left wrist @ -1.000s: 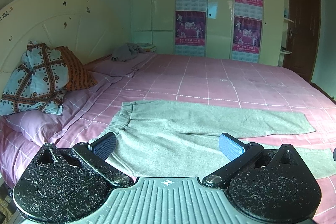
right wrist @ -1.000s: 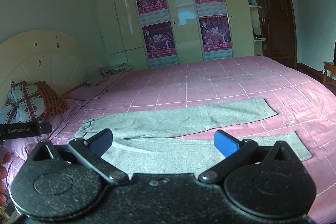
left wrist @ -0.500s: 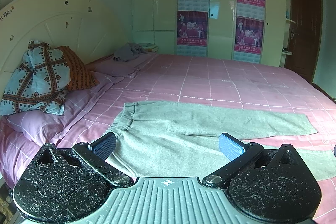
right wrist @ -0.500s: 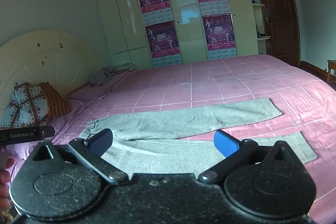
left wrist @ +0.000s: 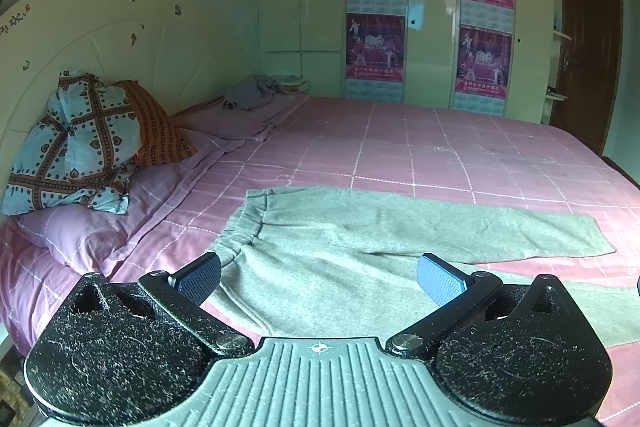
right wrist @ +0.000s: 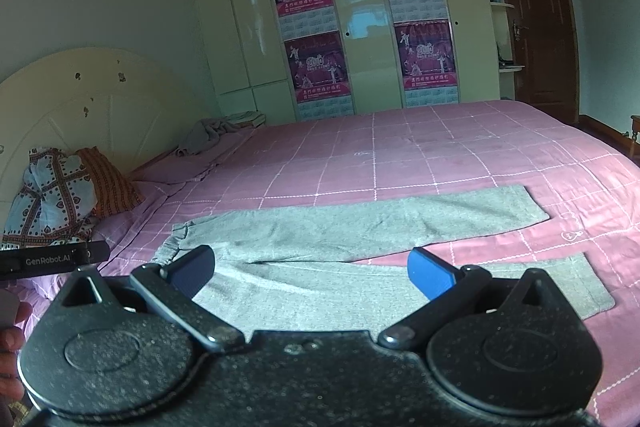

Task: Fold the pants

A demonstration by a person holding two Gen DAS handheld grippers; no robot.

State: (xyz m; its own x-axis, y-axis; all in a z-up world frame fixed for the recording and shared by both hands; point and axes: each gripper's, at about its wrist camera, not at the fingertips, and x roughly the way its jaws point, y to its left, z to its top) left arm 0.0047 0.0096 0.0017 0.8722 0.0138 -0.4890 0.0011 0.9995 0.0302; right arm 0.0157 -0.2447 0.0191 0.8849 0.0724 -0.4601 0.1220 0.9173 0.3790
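Note:
Grey pants (left wrist: 360, 239) lie flat on the pink checked bed (left wrist: 440, 147), waistband to the left, both legs spread apart and running right. They also show in the right wrist view (right wrist: 360, 231). My left gripper (left wrist: 320, 277) is open and empty, hovering above the near leg close to the waistband. My right gripper (right wrist: 312, 269) is open and empty, hovering above the near leg around its middle. The body of the left gripper (right wrist: 52, 259) shows at the left edge of the right wrist view.
Patterned pillows (left wrist: 80, 143) lean on the cream headboard (left wrist: 100, 39) at the left. A grey bundle of cloth (left wrist: 252, 93) lies at the bed's far corner. A wardrobe with posters (left wrist: 376, 23) stands behind, and a dark door (left wrist: 588, 59) is at the right.
Both grippers have shifted slightly, so the views drift a little and the pants sit a bit to the right in the right wrist view. Both stay open; the pants have not moved.

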